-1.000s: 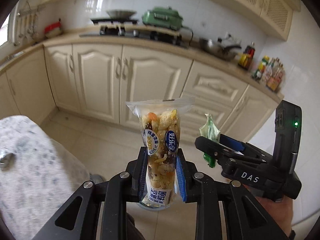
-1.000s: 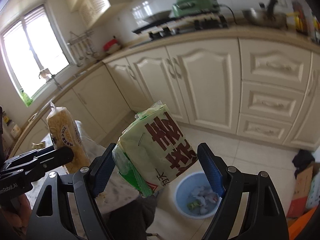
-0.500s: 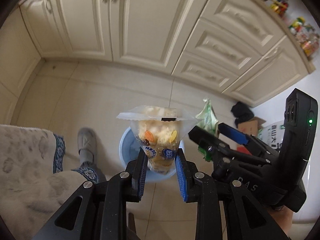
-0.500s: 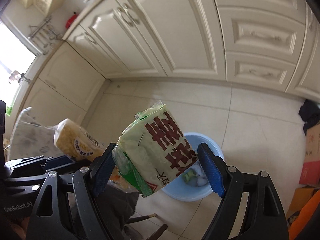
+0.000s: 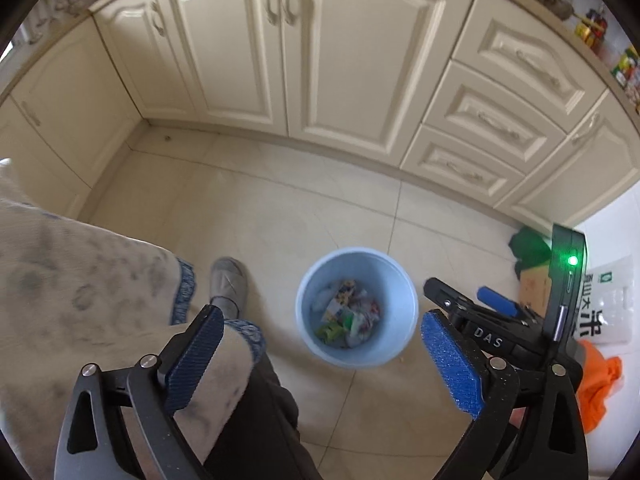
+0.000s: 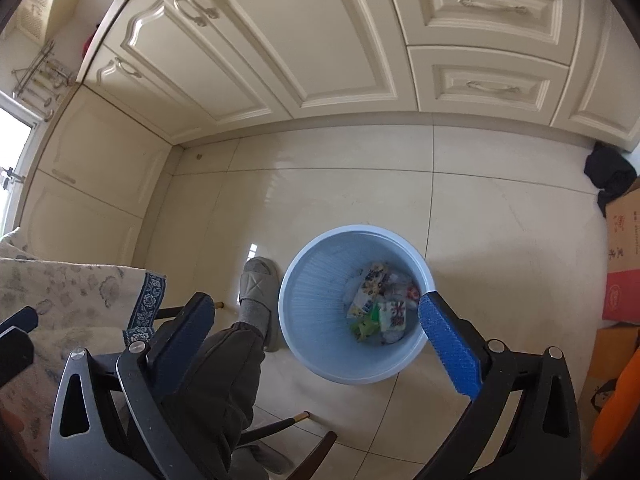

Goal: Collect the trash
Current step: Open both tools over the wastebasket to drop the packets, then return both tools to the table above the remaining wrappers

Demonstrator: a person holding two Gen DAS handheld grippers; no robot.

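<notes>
Trash (image 5: 345,314) below gripper (image 5: 320,344)

Cream cabinets (image 5: 360,60) w/ metal handles fill the top, from 9 to 3 o'clock. A drawer stack (image 5: 492,120) sits at approx. 2 o'clock. The tile floor (image 6: 500,220) is beige and glossy. A grey slipper (image 6: 258,280) on a foot is near centre, at 7 o'clock of the middle. A floral cloth (image 5: 80,280) w/ blue border hangs at 9 o'clock. A dark garment (image 6: 610,172) lies at 3 o'clock by the cabinet base, touching a cardboard box (image 6: 624,240). An orange cloth (image 5: 600,384) is at 4 o'clock; a white bag (image 5: 608,304) w/ printed characters is just above it. Bottles (image 5: 592,28) stand on the counter at 1 o'clock, blurred.
</notes>
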